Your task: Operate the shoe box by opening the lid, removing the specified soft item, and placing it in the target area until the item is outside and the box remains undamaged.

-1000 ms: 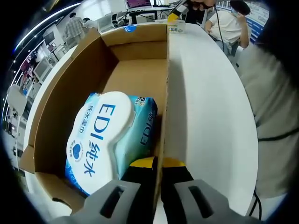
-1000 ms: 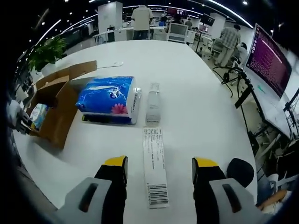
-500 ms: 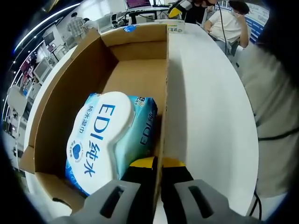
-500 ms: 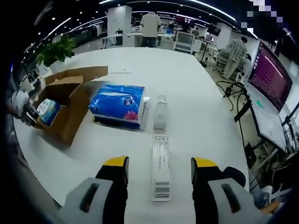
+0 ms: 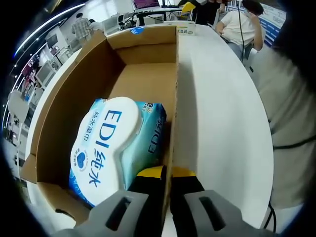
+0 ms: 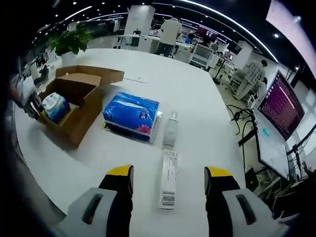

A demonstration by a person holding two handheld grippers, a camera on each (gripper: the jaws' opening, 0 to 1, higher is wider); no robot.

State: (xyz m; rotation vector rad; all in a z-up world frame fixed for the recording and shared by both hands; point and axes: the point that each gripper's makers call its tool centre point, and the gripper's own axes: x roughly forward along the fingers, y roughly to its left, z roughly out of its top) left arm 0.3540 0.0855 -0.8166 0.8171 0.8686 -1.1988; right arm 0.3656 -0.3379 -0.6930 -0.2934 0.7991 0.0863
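Open brown cardboard shoe box [image 5: 98, 79] holds a blue-and-white wipes pack [image 5: 106, 148] lying tilted inside.

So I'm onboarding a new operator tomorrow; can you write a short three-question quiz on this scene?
1. True or false: the left gripper is shut on the box wall.
2. What lies inside the box? A) wipes pack B) bottle C) nothing
3. Fill in: the right gripper is ____, above the table, with the blue tissue pack, a bottle and a flat labelled carton ahead.

Key: 1 true; 2 A; 3 open.
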